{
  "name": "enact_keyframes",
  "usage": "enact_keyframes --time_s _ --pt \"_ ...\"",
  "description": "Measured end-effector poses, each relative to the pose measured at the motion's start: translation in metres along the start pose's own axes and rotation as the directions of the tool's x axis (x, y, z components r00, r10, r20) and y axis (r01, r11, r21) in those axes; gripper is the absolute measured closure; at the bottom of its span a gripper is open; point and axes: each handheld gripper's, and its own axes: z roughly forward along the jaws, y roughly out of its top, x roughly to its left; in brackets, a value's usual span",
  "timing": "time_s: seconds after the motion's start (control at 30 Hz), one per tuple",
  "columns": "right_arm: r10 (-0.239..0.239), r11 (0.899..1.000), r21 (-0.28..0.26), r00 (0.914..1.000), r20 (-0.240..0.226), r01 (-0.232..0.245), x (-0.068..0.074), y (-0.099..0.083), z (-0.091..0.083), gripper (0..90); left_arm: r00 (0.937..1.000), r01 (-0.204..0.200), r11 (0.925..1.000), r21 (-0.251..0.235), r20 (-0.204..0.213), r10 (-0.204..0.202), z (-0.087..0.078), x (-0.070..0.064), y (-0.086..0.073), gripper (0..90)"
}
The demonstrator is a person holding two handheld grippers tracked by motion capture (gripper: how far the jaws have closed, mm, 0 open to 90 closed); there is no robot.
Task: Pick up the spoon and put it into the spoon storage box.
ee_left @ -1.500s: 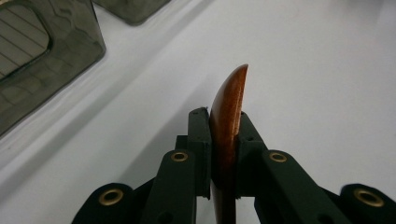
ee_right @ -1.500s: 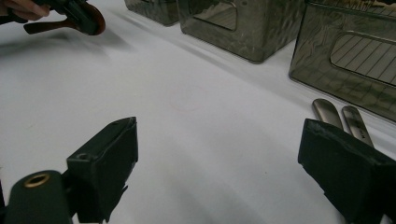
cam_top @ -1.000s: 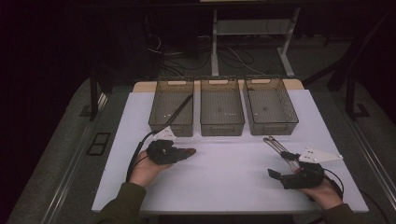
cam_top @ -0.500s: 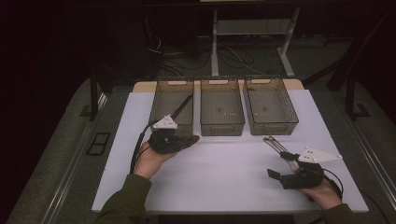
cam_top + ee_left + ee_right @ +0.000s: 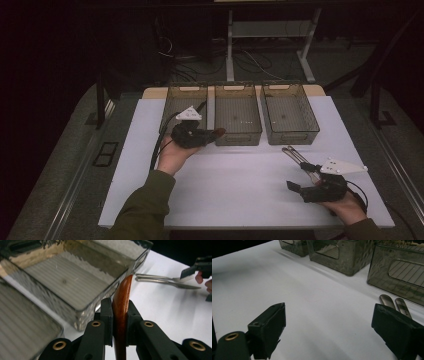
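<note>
**Left gripper holds a wooden piece at the bins; right gripper rests wide open**

Nearest, at the right of the desk [image 5: 240, 200], the right gripper [image 5: 301, 189] sits low over the white surface in the person's hand. Its jaws stand wide apart with nothing between them. Just beyond it lie two metal utensils [image 5: 299, 157], side by side and touching the desk, their handle ends pointing toward the far left; the right gripper view shows those rounded ends [image 5: 395, 303] just in front of the right bin.

Farther off, at the left, the left gripper [image 5: 212, 134] is raised in an upturned hand [image 5: 172, 155]. Its jaws are clamped on a slim, reddish-brown wooden piece [image 5: 122, 302], which stands upright between them in the left gripper view. The piece's tip reaches the near rim of the middle bin [image 5: 238, 136].

At the far side, three smoky, see-through bins stand in a row: the left bin [image 5: 172, 107], the middle one and the right bin [image 5: 290, 135]. Nothing can be made out inside them.
</note>
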Motion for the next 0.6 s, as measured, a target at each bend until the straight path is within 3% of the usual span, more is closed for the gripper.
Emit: enact_keyframes --time_s 0.6 --pt "0.006 1.0 -0.005 1.0 0.0 -0.006 0.0 0.0 -0.001 11.2 0.9996 -0.012 0.9982 -0.059 -0.026 0.01 0.043 0.014 0.055 79.7"
